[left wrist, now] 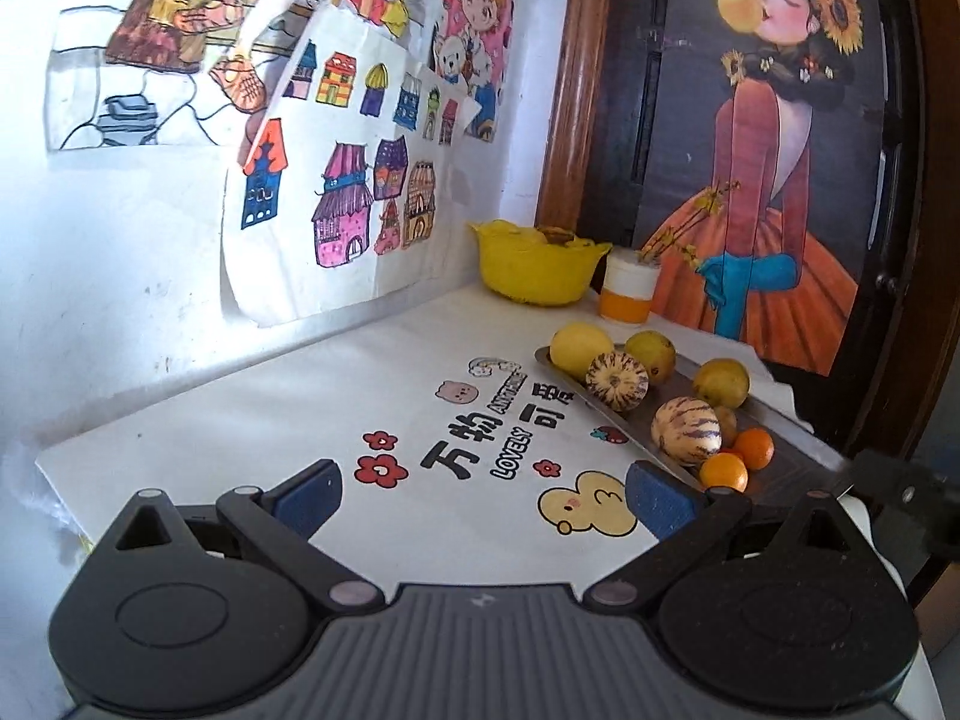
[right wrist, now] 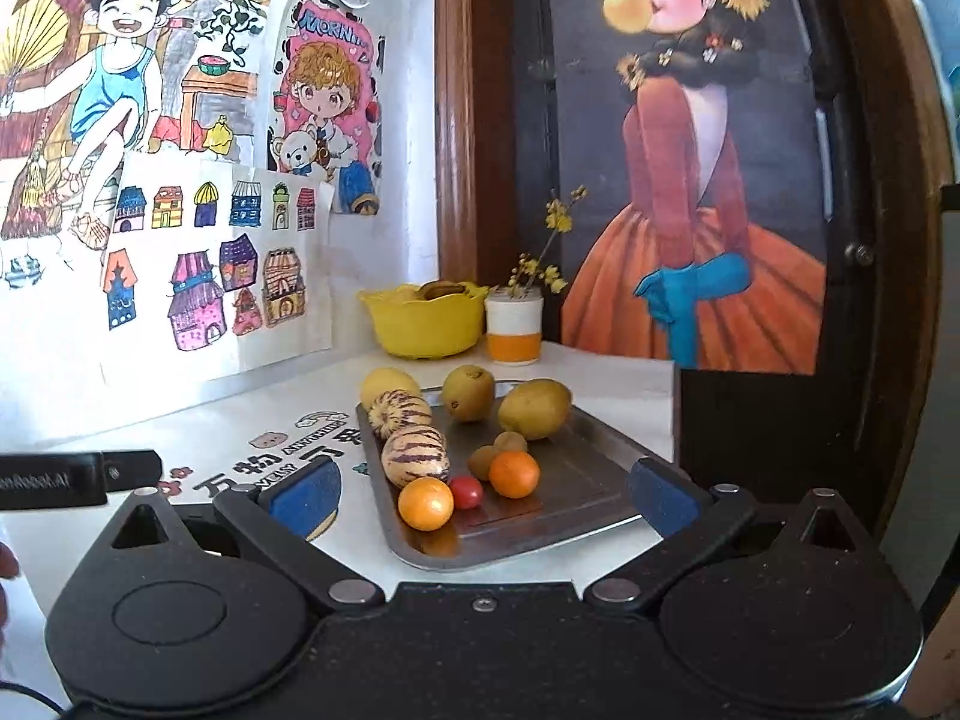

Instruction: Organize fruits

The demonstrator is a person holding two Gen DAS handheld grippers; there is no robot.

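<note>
Right tool (right wrist: pixel 483 495) gapes, empty, over tray (right wrist: pixel 600 480) of fruit (right wrist: pixel 425 503).

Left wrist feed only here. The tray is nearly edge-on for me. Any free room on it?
Observer: Yes. The right wrist view shows the tray bare across its right half. The fruit sits along the left side and the back.
Operator: Anything small I'm missing near the oranges?
Observer: A red cherry tomato lies between the near orange and the far orange.
</note>
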